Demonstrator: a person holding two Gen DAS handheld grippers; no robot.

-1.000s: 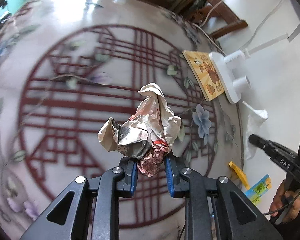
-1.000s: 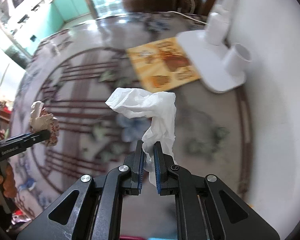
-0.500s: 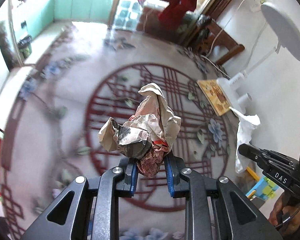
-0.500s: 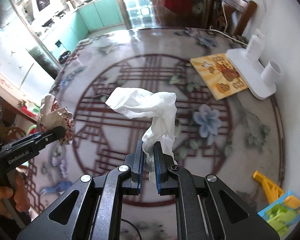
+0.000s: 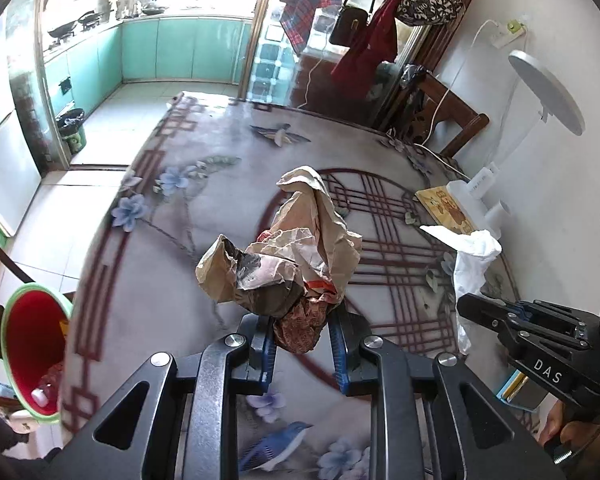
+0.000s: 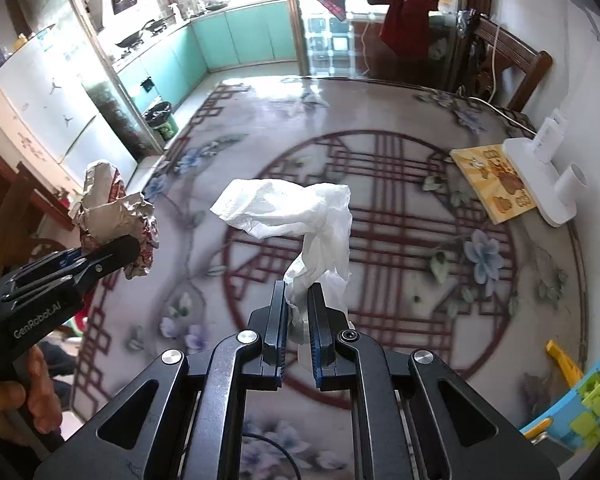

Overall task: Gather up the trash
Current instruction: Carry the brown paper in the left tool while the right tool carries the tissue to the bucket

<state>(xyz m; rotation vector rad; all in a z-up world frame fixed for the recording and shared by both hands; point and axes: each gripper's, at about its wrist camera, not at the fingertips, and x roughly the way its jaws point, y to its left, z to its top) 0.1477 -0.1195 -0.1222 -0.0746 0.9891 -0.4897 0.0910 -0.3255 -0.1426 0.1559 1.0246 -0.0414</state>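
My left gripper [image 5: 302,330] is shut on a crumpled brown paper wrapper [image 5: 284,252] and holds it well above the patterned table [image 5: 172,240]. It also shows in the right wrist view [image 6: 114,220]. My right gripper [image 6: 298,304] is shut on a white tissue [image 6: 296,216], also lifted above the table; the tissue shows at the right of the left wrist view [image 5: 474,256]. A red bin with a green rim [image 5: 32,352] stands below the table's left edge, with some trash inside.
A white desk lamp [image 6: 548,184] and a yellow picture card [image 6: 496,180] sit at the table's far right by the wall. Colourful toy pieces [image 6: 580,396] lie at the near right. A wooden chair [image 5: 448,116] stands behind the table.
Both grippers have risen and pulled back from the table with their trash. The view now takes in the kitchen, and the red bin has come into sight at the left.
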